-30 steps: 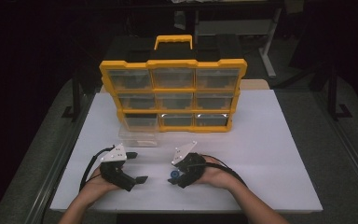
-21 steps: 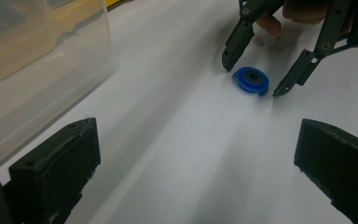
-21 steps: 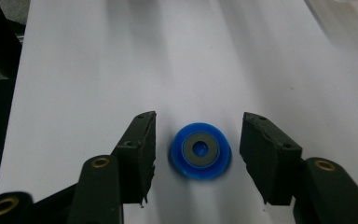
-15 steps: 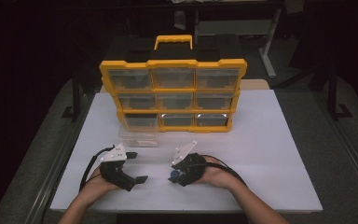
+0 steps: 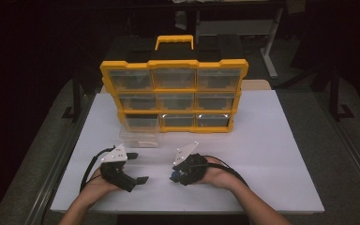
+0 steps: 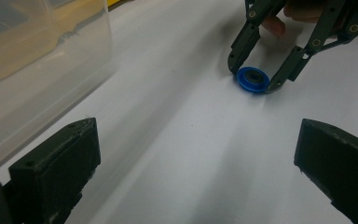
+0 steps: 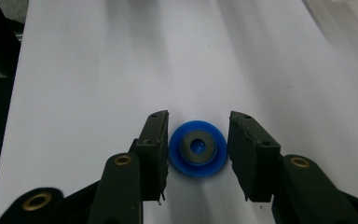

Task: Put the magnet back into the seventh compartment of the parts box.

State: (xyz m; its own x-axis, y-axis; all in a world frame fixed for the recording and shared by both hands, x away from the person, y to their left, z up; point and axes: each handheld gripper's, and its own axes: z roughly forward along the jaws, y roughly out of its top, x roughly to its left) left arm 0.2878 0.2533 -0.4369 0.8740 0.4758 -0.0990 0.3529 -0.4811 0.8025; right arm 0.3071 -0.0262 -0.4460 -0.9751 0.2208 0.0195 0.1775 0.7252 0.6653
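- The right gripper (image 7: pixel 198 154) is closing its jaws on a blue disc (image 7: pixel 198 148) lying flat on the white bench (image 5: pixel 272 154); both pads are touching its rim.
- At nine o'clock from it, the left gripper (image 5: pixel 137 168) is resting with jaws spread, empty.
- At twelve o'clock, a yellow drawer organizer (image 5: pixel 174 96) is standing, a clear drawer (image 5: pixel 140 132) pulled out.

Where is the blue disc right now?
The blue disc lies on the white table, near its front edge, between the right gripper jaws, which have just been closing.
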